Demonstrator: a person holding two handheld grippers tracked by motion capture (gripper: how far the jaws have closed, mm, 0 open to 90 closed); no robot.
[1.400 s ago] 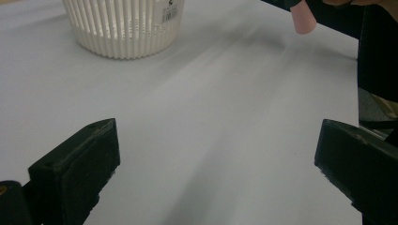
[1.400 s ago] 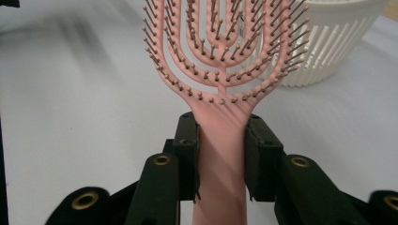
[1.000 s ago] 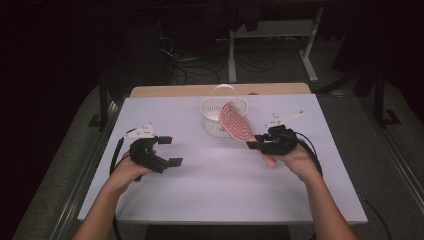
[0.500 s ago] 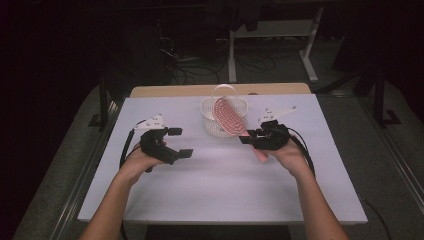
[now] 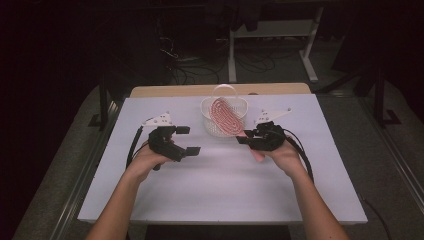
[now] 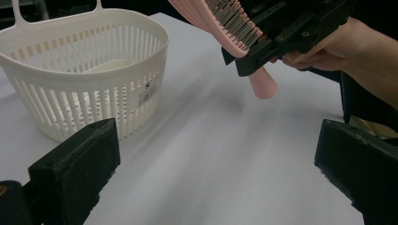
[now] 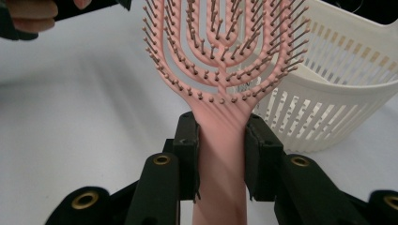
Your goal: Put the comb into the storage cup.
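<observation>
A pink hairbrush (image 7: 220, 70) with a vented, bristled head is clamped by its handle in my right gripper (image 7: 220, 140), whose pads press both sides. In the high view the hairbrush (image 5: 223, 116) tilts up over the white slatted basket (image 5: 216, 128), held by the right gripper (image 5: 248, 137) just right of it. From the left gripper view I see the hairbrush (image 6: 234, 28) and its handle end above the table, with the basket (image 6: 84, 70) to the left. My left gripper (image 5: 185, 140) hovers left of the basket, jaws wide apart and empty.
The basket (image 7: 338, 93) stands at the back middle of the white table (image 5: 220, 190). A wooden board edge (image 5: 190, 90) lies behind it. Cables trail from both grippers toward the person's forearms. Dark floor with stands and cords lies beyond the table.
The left gripper has moved right and toward the basket. The right gripper has shifted the hairbrush slightly left, over the basket.
</observation>
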